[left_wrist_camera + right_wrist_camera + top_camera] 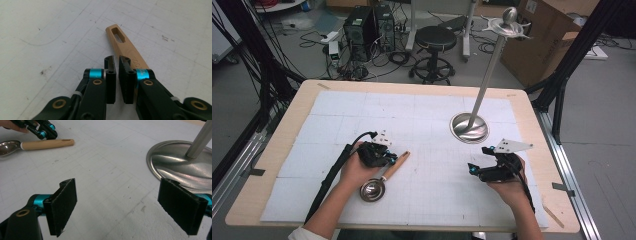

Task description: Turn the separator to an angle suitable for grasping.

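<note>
From above, the left gripper (379,154) sits over the wooden handle of the ladle (382,179), whose steel bowl lies on the tabletop (422,200) just behind the fingers, toward the person; the black body hides where the fingertips meet the handle. The left gripper view settles that: the two fingers (110,80) stand nearly closed with a thin gap between them and nothing in it, and the handle (123,45) runs out ahead of them, passing under the right-hand finger, its slotted end beyond the tips. The bowl is cut off there, below the frame. The right gripper (484,167) rests well apart from the ladle; its own view shows the fingers (62,205) spread wide over bare tabletop, holding nothing, with the steel stand (175,162) just ahead of the right-hand finger, its base cut by the frame edge. That view also catches the ladle side-on, far beyond the left-hand finger. Only from above is the stand's top visible.
</note>
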### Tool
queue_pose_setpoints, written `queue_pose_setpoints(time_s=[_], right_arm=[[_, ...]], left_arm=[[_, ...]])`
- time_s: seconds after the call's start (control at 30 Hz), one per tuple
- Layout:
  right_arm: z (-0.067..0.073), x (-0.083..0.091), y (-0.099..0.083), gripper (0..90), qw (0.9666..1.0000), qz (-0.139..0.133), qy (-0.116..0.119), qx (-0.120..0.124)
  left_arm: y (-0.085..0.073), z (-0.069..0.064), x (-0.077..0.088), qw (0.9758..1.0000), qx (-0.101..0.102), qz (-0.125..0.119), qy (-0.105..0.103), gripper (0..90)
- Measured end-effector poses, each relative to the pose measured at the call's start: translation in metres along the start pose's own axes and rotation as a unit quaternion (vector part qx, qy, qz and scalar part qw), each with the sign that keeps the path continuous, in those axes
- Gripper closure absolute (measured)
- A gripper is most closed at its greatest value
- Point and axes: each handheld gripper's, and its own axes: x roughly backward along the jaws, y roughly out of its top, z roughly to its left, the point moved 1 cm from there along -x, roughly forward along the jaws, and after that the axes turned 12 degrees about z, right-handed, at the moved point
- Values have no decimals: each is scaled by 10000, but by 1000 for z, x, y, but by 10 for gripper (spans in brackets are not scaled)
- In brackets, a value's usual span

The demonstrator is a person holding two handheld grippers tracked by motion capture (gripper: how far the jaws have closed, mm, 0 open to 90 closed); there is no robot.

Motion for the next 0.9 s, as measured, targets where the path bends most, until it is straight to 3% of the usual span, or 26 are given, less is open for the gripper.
queue_pose_setpoints(time_s=[0.1, 0.23, 0.37, 0.63, 0.77, 0.9], right_arm=[[0, -1, 0, 146, 10000, 9, -3, 19], [0, -2, 0, 146, 10000, 26, 4, 36], [0, -1, -1, 146, 10000, 13, -2, 6], [0, 0, -1, 146, 10000, -12, 13, 6], [-2, 1, -1, 146, 10000, -41, 7, 6], [-4, 1, -1, 146, 10000, -72, 17, -50]], left_arm=[[-2, -3, 7, 9999, -40, -121, -11, 758], [-9, -5, 16, 9987, 75, -458, -217, 650], [-12, -4, 22, 9981, 189, -510, -274, 561], [-23, -2, 48, 9937, 379, -979, -380, 456], [-31, -1, 60, 9902, 437, -1230, -496, 406], [-38, 3, 70, 9884, 495, -1325, -551, 357]])
